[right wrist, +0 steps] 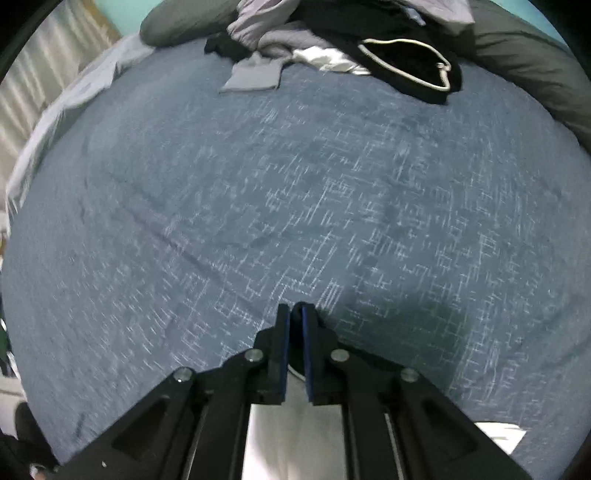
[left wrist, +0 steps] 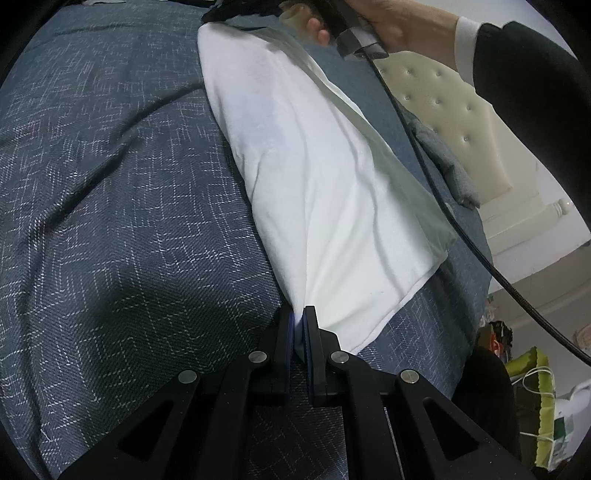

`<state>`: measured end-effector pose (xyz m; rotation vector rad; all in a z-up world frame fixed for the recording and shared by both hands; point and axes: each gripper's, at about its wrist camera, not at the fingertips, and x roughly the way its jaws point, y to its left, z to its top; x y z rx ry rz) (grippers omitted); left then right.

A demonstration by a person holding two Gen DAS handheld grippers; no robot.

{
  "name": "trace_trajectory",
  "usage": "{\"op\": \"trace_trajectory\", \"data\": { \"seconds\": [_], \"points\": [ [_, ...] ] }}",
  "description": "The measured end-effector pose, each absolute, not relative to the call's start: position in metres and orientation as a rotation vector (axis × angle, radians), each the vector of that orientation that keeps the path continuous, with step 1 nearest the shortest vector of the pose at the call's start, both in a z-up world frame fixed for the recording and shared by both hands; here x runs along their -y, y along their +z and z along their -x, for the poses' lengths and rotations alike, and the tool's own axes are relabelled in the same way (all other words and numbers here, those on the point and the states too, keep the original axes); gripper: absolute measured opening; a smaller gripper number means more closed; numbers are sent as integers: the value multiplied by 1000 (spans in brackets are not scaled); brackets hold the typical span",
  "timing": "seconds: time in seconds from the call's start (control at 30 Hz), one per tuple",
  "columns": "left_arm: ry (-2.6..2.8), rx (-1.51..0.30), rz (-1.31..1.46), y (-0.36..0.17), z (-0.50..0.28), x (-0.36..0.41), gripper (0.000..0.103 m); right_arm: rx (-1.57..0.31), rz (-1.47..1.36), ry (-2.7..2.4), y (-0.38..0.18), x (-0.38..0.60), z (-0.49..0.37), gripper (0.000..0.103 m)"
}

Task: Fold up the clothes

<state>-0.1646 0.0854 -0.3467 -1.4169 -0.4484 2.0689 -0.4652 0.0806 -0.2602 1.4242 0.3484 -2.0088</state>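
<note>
On the blue-grey bedspread with a fine white crosshatch weave (left wrist: 122, 206) lies a white folded cotton garment (left wrist: 314, 192), long and soft, creased lengthwise, with a paler translucent layer along its far edge. No brand, label or writing can be read anywhere on it. The left gripper (left wrist: 298, 317) has its black jaws pressed together on the garment's near corner, pinching the cloth. At the garment's far end a hand (left wrist: 391, 26) in a dark sleeve with a white cuff holds the other device, a black cable (left wrist: 436, 192) trailing from it. The right gripper (right wrist: 296, 314) stands almost closed; white cloth shows below its jaws, but whether it is pinched cannot be told. Beyond it lies a heap of grey, white and black clothes (right wrist: 332, 44).
</note>
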Motion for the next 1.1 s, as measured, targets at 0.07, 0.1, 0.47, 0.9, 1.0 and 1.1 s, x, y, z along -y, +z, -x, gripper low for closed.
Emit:
{"op": "trace_trajectory", "data": {
  "seconds": [0.07, 0.1, 0.47, 0.9, 1.0, 1.1],
  "points": [
    [2070, 447, 1417, -346, 165, -86, 5, -306, -1372, -2042, -247, -88, 465, 11],
    [2070, 447, 1417, -347, 165, -86, 5, -278, -1338, -2067, -238, -94, 464, 13],
    [2072, 449, 1419, -348, 167, -85, 5, -316, -1396, -2111, -229, -154, 459, 29],
    [2073, 442, 1416, -348, 167, -85, 5, -293, -1387, -2218, -266, -156, 467, 8],
    [2072, 443, 1418, -348, 168, -85, 5, -296, -1398, -2241, -275, -151, 473, 8],
    [2071, 446, 1420, -348, 169, -84, 5, -284, -1420, -2243, -279, -150, 475, 9]
  ]
}}
